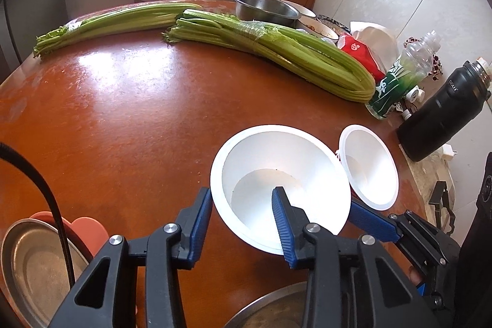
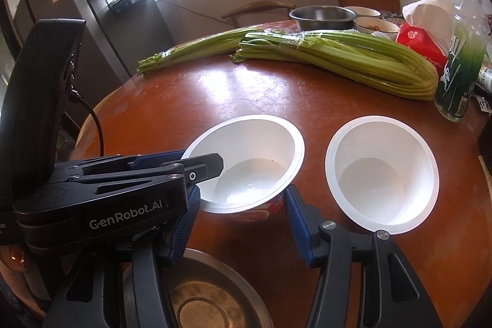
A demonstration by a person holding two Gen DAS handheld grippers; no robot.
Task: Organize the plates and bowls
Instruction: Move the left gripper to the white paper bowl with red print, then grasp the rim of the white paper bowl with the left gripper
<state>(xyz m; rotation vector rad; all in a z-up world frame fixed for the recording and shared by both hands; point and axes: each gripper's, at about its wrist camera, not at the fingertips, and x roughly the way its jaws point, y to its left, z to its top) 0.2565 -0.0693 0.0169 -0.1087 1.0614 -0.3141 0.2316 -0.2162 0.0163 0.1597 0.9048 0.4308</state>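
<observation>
The left gripper (image 1: 243, 206) is spread, one finger inside the big bowl (image 1: 279, 156), the other outside its rim. The right gripper (image 2: 243, 205), also spread, straddles that bowl's base, seemingly untouching. The small bowl (image 2: 381, 174) stands beside it on the table (image 2: 276, 94).

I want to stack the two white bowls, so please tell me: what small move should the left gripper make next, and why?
Probably close the left gripper on the rim of the nearer white bowl. Its jaws are open, with one finger inside the bowl and the other outside the wall, so the rim sits between them. The second white bowl stands just beside it, ready for stacking. The right gripper is also open, around the same bowl.
</observation>
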